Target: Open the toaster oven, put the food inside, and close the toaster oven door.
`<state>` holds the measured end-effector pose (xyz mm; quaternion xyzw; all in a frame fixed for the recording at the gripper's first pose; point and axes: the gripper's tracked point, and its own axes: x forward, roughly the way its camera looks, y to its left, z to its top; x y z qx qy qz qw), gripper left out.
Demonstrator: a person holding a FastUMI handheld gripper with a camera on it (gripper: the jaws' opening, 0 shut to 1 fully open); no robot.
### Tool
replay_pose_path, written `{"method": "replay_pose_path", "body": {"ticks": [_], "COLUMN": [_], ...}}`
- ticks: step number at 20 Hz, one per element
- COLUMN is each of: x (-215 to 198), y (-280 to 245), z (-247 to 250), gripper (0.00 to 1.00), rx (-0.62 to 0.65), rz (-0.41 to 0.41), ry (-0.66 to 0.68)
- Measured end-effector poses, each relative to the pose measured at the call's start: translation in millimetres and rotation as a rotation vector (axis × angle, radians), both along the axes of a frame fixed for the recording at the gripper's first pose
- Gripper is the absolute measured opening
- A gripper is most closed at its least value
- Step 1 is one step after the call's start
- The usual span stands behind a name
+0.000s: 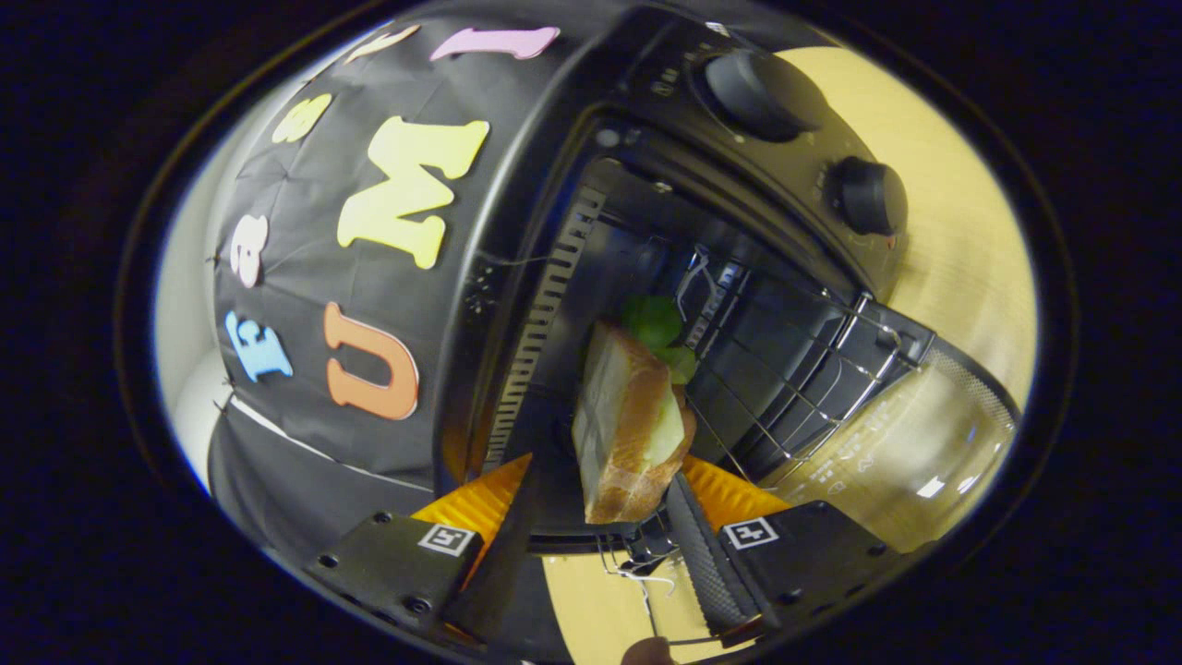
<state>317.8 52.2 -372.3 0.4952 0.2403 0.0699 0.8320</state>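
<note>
The black toaster oven (646, 120) stands open just ahead, seen tilted. Its glass door (923, 443) hangs down beyond my right finger, and the wire rack (803, 369) reaches out over it. A sandwich (628, 416) of pale bread with a brown crust and green lettuce at its far end stands upright between my fingers. It is level with the oven's opening, in front of the rack. My gripper (600, 471) is shut on the sandwich's near end. The ribbed right pad (697, 545) lies against the crust; contact on the left side is hard to see.
Two black knobs (766, 92) sit on the oven's control panel, past the opening. The oven rests on a light wooden table (960, 231). Slotted vents (545, 323) run along the oven wall beside the left finger. The booth's black cloth wall (305, 277) stands beyond it.
</note>
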Motion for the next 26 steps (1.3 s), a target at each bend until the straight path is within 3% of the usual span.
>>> {"method": "replay_pose_path", "body": {"ticks": [3, 9, 15, 18, 26], "x": [-8.5, -32.2, -54.9, -69.0, -145.2], "y": [10.9, 23.1, 23.2, 21.1, -0.8], "z": [1.5, -4.2, -9.0, 13.1, 87.8], "gripper": [0.92, 0.93, 0.93, 0.93, 0.98], "rx": [-0.112, -0.140, -0.309, -0.402, -0.827], "rz": [0.074, 0.129, 0.222, 0.251, 0.285], "ry": [0.002, 0.109, 0.194, 0.162, -0.038]}}
